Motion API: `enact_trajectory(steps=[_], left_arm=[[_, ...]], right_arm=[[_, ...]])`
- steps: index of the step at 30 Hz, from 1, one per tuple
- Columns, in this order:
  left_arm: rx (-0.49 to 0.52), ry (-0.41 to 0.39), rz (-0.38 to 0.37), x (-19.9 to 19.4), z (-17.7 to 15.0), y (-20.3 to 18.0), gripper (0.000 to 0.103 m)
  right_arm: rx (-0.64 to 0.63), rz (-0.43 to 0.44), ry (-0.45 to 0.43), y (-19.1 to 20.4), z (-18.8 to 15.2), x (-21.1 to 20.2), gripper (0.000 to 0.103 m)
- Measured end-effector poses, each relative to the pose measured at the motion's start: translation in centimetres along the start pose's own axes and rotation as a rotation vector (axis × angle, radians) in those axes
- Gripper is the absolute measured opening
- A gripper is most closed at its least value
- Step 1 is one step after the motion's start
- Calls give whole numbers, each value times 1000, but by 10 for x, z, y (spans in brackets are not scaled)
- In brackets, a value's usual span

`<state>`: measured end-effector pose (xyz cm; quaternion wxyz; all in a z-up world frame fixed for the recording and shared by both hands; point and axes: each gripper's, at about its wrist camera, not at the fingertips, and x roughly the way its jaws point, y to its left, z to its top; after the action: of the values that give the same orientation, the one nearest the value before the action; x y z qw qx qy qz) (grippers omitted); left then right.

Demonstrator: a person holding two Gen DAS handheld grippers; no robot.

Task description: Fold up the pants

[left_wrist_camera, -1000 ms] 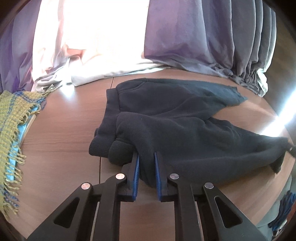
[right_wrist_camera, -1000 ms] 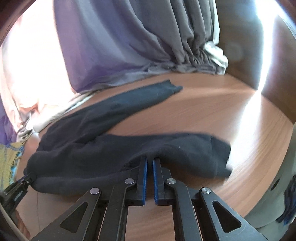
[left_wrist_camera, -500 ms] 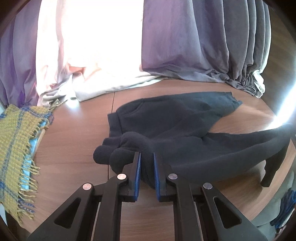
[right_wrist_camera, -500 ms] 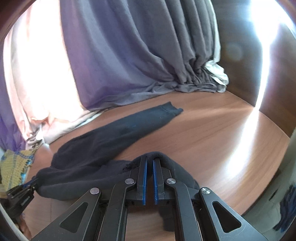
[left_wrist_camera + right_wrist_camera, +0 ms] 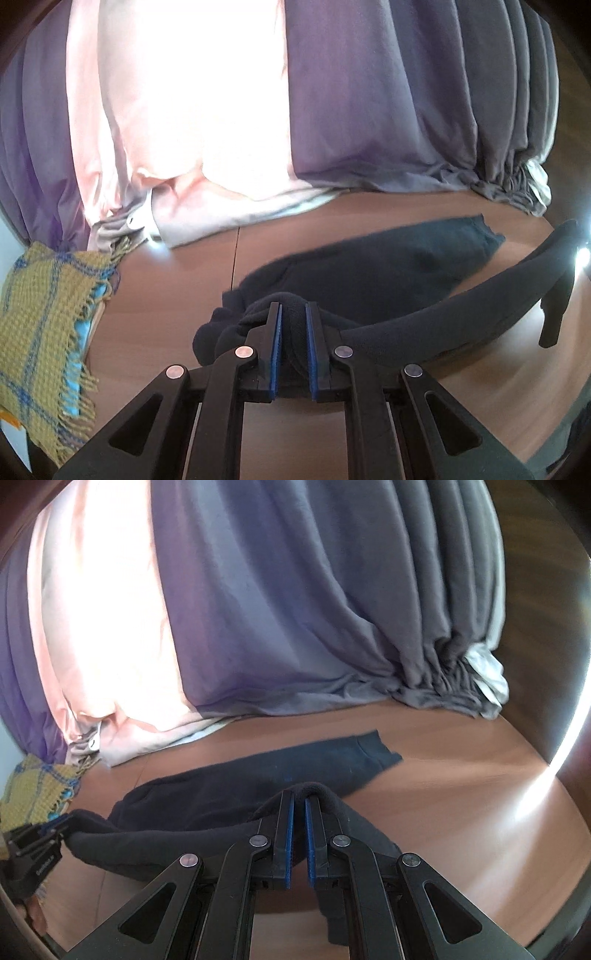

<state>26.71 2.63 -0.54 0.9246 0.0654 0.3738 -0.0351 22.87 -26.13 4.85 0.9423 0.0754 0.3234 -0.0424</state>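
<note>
Dark navy pants [image 5: 388, 273] lie partly on the wooden table [image 5: 177, 302]. My left gripper [image 5: 291, 317] is shut on the bunched waistband end and holds it above the table. My right gripper [image 5: 299, 801] is shut on the near leg near its cuff and holds it up, with the cuff hanging down. The near leg [image 5: 480, 302] stretches in the air between the two grippers. The far leg [image 5: 295, 771] lies flat on the table, its cuff pointing right. The left gripper [image 5: 33, 853] shows at the left edge of the right wrist view.
Purple and pink curtains [image 5: 332, 129] pool on the table's far edge. A yellow-and-blue fringed woven cloth [image 5: 40, 332] lies at the left edge of the table. The table's right edge curves round in bright glare [image 5: 535, 786].
Both grippers have risen and lifted the near leg and the waistband off the table. The leg now hangs taut between them. The far leg stays on the table.
</note>
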Motion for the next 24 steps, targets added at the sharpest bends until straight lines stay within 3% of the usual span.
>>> enact_trajectory(steps=[7, 24], left_arm=[[-43, 38, 29, 39, 31, 2, 13], [-151, 143, 97, 143, 69, 12, 13]], right_arm=[[-27, 25, 32, -4, 32, 51, 6], [-31, 70, 178, -6, 75, 188, 6]])
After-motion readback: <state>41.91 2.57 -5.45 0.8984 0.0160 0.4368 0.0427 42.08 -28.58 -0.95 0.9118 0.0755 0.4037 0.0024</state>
